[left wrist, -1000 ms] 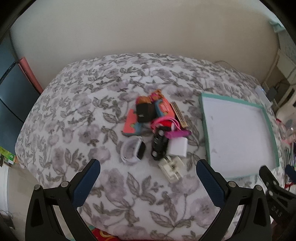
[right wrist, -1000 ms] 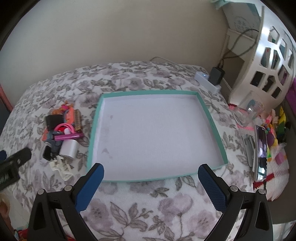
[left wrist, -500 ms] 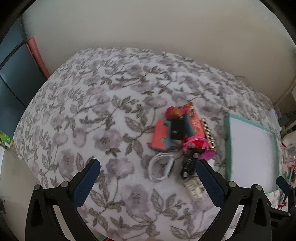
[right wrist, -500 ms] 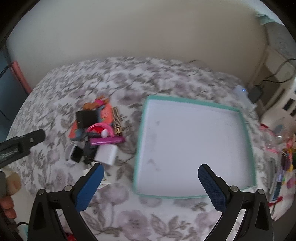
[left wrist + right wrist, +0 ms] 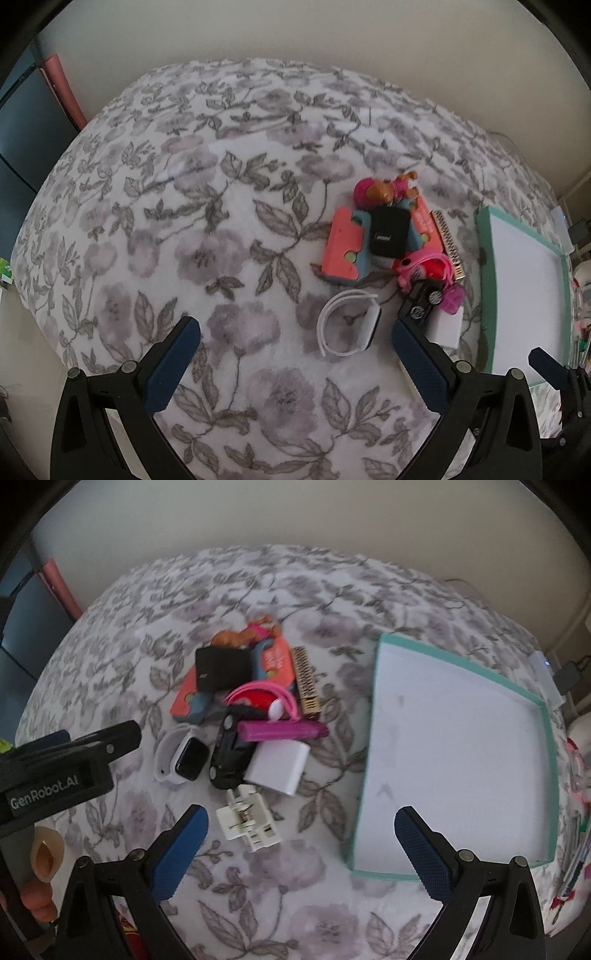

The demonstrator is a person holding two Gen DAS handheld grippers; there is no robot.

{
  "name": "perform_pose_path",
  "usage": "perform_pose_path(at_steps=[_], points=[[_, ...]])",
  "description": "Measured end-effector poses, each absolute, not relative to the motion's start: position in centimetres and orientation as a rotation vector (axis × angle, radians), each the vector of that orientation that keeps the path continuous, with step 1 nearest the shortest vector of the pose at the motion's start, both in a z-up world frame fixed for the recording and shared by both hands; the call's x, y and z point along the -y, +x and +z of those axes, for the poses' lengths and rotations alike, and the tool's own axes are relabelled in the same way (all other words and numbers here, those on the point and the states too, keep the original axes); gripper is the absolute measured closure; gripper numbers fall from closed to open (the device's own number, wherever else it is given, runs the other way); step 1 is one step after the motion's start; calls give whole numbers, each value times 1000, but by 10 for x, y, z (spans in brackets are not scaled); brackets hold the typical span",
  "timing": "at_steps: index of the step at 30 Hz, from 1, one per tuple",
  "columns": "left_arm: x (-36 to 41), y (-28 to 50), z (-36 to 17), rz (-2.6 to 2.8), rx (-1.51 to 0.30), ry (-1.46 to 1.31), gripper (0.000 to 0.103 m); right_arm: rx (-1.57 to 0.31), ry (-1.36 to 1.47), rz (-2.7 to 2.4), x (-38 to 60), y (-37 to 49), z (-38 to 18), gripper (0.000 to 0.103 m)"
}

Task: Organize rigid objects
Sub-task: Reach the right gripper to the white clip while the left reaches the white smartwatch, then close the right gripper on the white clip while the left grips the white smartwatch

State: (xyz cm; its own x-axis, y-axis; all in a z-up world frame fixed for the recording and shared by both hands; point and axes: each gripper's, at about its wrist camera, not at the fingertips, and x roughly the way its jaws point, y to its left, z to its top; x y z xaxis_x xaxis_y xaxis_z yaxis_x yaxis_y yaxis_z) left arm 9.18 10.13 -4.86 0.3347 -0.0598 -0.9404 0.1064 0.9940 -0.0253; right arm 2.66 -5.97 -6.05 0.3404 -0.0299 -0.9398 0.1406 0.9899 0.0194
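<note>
A pile of small rigid objects lies on the floral bedspread: a white smartwatch (image 5: 181,756), a black toy car (image 5: 229,752), a white charger block (image 5: 277,767), a white clip (image 5: 246,821), a purple tube (image 5: 282,730), a black box (image 5: 221,669) and a gold comb (image 5: 306,682). A teal-rimmed white tray (image 5: 376,716) sits to their right. My left gripper (image 5: 291,358) is open and empty, just short of the watch (image 5: 349,322). My right gripper (image 5: 297,843) is open and empty, near the white clip and the tray's front left corner.
The left gripper's body (image 5: 66,768) shows at the left of the right wrist view. A power strip and plug (image 5: 554,675) lie beyond the tray. Clutter sits past the bed's right edge (image 5: 576,834). A wall runs behind the bed.
Both cameras have swung left. The pile now sits nearer the centre of the right wrist view, and the tray has slid to the right in both. Both grippers stay open.
</note>
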Motion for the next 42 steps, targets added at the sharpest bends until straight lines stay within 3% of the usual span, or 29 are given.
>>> perform_pose_path(at_steps=[17,23,33,42], points=[[-88,103,-88,-181,-1292,60,2,-1316,56,-40,35,36,-109,29],[-79,107,-104,-201,-1319,86,13,-1345,40,-37,30,38,-127,38],[-71,112,-124,-246,-1347,88,35,-1352,30,-38,27,42,-140,39],[-47,112,-134,-263,-1333,105,50,-1344,38,-32,27,45,-135,59]])
